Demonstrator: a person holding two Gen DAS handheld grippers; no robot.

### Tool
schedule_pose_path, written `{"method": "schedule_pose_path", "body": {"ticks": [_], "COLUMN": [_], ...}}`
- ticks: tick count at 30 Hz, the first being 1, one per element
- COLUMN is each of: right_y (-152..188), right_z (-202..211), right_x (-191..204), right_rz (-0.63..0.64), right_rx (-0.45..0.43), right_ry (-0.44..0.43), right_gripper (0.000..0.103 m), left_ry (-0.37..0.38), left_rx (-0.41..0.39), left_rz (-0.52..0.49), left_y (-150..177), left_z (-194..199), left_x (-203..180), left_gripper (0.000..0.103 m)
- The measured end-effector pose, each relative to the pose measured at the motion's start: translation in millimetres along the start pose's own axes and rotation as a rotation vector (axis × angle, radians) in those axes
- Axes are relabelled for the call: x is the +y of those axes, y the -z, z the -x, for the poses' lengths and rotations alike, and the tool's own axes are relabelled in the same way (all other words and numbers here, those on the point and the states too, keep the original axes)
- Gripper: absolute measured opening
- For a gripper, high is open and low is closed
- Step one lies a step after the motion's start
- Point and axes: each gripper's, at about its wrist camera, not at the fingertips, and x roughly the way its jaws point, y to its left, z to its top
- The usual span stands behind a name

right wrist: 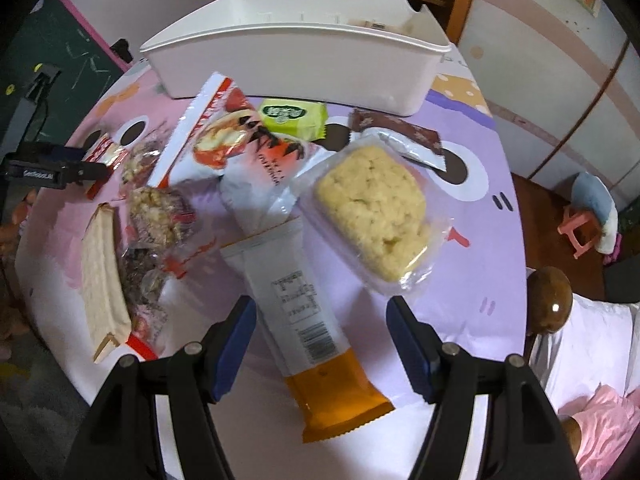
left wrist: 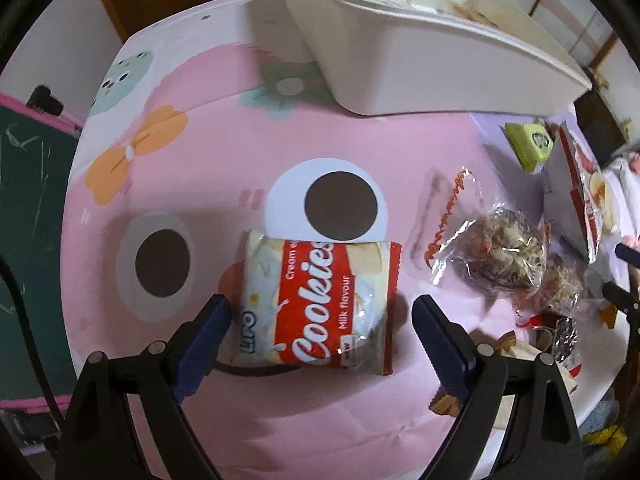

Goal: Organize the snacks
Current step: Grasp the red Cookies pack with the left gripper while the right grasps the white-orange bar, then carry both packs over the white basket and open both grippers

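- The left gripper [left wrist: 322, 312] hangs over a cookie pack [left wrist: 316, 306] lying flat on the pink table mat [left wrist: 224, 152], jaws spread wide, one on each side of the pack and not touching it.
- The pack reads "LiPO", "Cookies", "Cream", "Milk flavour".
- The right gripper [right wrist: 320, 316] is likewise spread apart above a white-and-orange wrapper [right wrist: 308, 320] that shows a barcode and a label too small to read.
- Only the right view shows the crumbly cake in clear wrap [right wrist: 372, 212], the brown packet [right wrist: 396, 132] and the white bin [right wrist: 296, 56] whole.
- Both views show the green packet [right wrist: 294, 116]; its writing is unreadable.
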Motion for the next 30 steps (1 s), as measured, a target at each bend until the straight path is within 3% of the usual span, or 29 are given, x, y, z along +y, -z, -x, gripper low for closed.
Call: {"method": "schedule_pose_path", "body": {"ticks": [8,10,13,17,22,23,25,26,30], "right_y": [4.0,4.6,3.7,3.0,6.6,8.8,12.5,12.1,9.4], "right_z": [-16.0,-16.7,-18.6,-31.2,-29.2,-26.2,-16.7,-12.3,-10.9], "right_x": [0.3,-0.4,0.3,2.2,4.8,7.7,17.2,20.9,26.3], "right_rz": [0.008,-0.003,-0.021,-0.030,0.004,0.010,0.042,0.053,0.041], "right_rx": [0.072,0.068,0.082,0.157,0.134,0.121,0.077,0.066,0.078], "right_ry": [0.001,-0.002,-0.001,0.006,-0.006,-0.009,-0.019,-0.022,-0.006], "right_gripper": [0.068,0.068,0.070,0.103,0.102,0.098,0.074,0.043,0.036], "left_ry": [-0.021,-0.017,-0.016,-0.023,-0.028,-0.028,-0.031,-0.031,-0.026], "left_rx": [0.002,-0.014,-0.024,-0.028,-0.034,-0.033,-0.035,-0.036,-0.050], "left_rz": [0.012,0.000,0.000,0.007,0.014,0.016,0.016,0.016,0.028], "left_y": [-4.4,-0.8,3.2,1.7,7.8,9.9,16.2,17.5,23.1], "left_z": [-5.9,-4.1,1.4,6.2,11.3,11.8,15.0,15.6,21.7], "left_x": [0.2,4.2,2.0,2.5,-1.0,-1.2,-4.8,-6.0,-10.1], "left_gripper": [0.090,0.074,0.059,0.052,0.050,0.050,0.050,0.050,0.050]}}
